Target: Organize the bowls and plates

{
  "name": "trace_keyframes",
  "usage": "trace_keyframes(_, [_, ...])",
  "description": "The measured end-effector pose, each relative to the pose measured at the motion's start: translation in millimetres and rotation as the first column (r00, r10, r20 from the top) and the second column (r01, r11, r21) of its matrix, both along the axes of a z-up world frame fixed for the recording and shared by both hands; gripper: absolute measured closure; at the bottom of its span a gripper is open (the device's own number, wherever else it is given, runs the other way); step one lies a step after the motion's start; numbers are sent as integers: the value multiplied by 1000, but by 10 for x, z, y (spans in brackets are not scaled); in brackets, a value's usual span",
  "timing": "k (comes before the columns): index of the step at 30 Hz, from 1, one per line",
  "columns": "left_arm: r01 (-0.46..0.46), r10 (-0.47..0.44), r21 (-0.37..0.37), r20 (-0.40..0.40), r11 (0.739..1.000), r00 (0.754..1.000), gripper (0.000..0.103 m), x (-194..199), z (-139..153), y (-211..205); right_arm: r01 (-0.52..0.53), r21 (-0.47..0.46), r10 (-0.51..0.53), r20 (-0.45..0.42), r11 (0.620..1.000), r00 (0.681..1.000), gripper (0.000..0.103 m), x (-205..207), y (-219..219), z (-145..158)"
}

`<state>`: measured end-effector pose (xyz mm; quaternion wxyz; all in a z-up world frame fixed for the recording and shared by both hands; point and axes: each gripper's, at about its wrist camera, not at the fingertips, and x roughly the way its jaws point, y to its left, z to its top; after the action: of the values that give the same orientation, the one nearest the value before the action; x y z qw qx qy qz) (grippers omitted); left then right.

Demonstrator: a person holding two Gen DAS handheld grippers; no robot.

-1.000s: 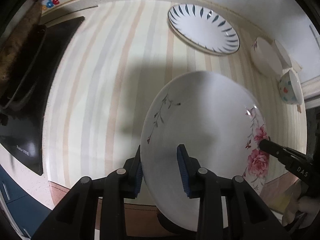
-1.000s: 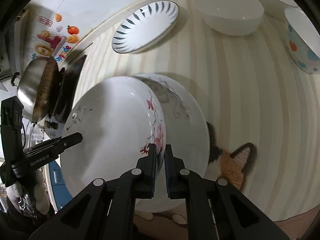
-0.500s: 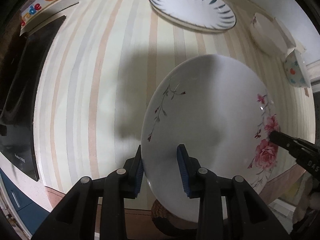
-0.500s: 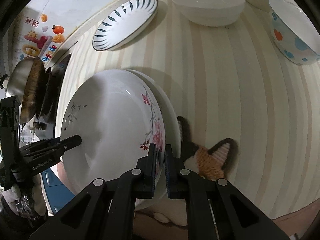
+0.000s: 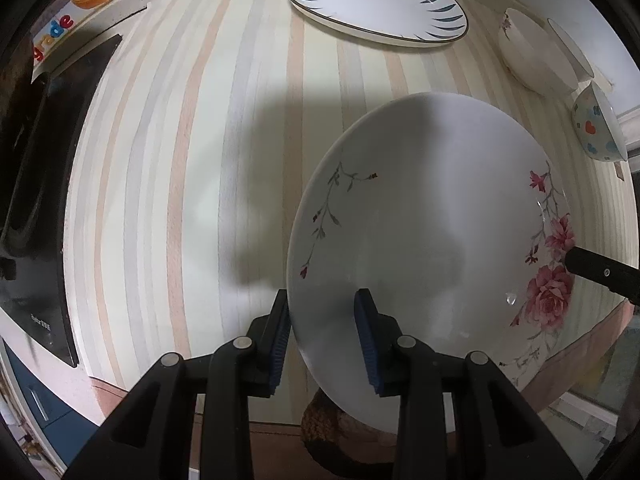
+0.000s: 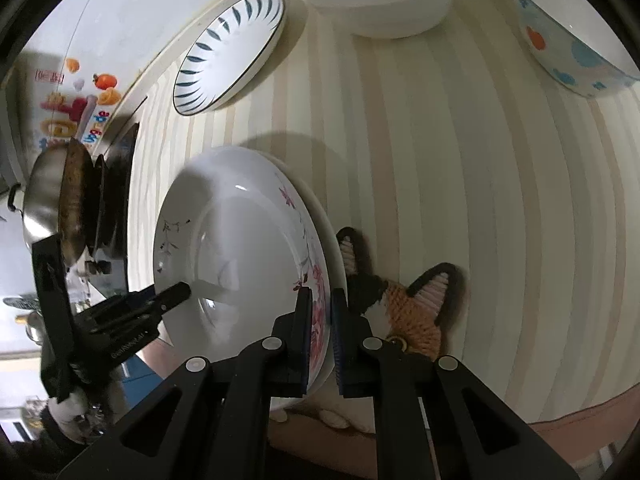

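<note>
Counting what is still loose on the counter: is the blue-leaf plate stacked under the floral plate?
No. The blue-leaf plate lies alone near the wall, apart from the floral plate that the right gripper pinches by its rim.

Bare striped desk [image 5: 168, 184] lies open left of the floral plate [image 5: 424, 216]. The leaf-patterned plate [image 5: 374, 0] blocks the far edge. Bowls [image 5: 536, 56] crowd the far right, the stove [image 5: 36, 184] the left.

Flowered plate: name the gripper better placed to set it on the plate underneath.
Right, probably. The right gripper is clamped on the flowered plate's rim, just above the lower plate. The left gripper only straddles the rim, jaws wide apart.
</note>
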<state>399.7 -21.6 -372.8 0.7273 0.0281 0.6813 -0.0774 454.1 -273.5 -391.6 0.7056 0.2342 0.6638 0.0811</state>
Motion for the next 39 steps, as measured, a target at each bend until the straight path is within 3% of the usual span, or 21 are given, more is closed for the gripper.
trace_keyframes(6, [-10, 10, -5, -8, 1000, 1000, 73, 12, 79, 75, -3, 6, 3, -13, 1000, 1000, 91, 41, -48, 72])
trace_keyframes(11, [-55, 56, -25, 44, 998, 997, 73, 118, 431, 266, 16, 2, -16, 42, 1000, 999, 90, 225, -195, 388])
trace_keyframes(15, [-116, 122, -56, 116, 992, 986, 73, 487, 765, 414, 13, -17, -11, 141, 1000, 990, 80, 614, -205, 741])
trace_keyframes(16, [-127, 133, -52, 133, 991, 982, 73, 642, 812, 438, 4, -18, -1, 169, 1000, 986, 74, 787, -177, 826])
trace_keyframes(19, [-166, 174, -67, 153, 984, 973, 73, 1084, 853, 503, -18, -53, 29, 227, 998, 974, 71, 1225, -61, 943])
trace_keyframes(23, [-191, 204, -112, 124, 975, 971, 73, 1615, 746, 522, -46, -101, 68, 230, 994, 971, 71, 1816, 70, 835])
trace_keyframes(28, [-204, 214, -120, 74, 972, 974, 73, 2053, 479, 407, -107, -200, 143, 173, 974, 975, 71, 2437, 212, 521])
trace_keyframes(33, [-219, 222, -123, 11, 968, 975, 73, 2294, 189, 343, -175, -263, 211, 117, 949, 970, 71, 2749, 336, 277])
trace_keyframes(39, [-206, 204, -130, -26, 970, 979, 73, 2389, -34, 276, -209, -244, 228, 53, 947, 972, 72, 2949, 339, 20])
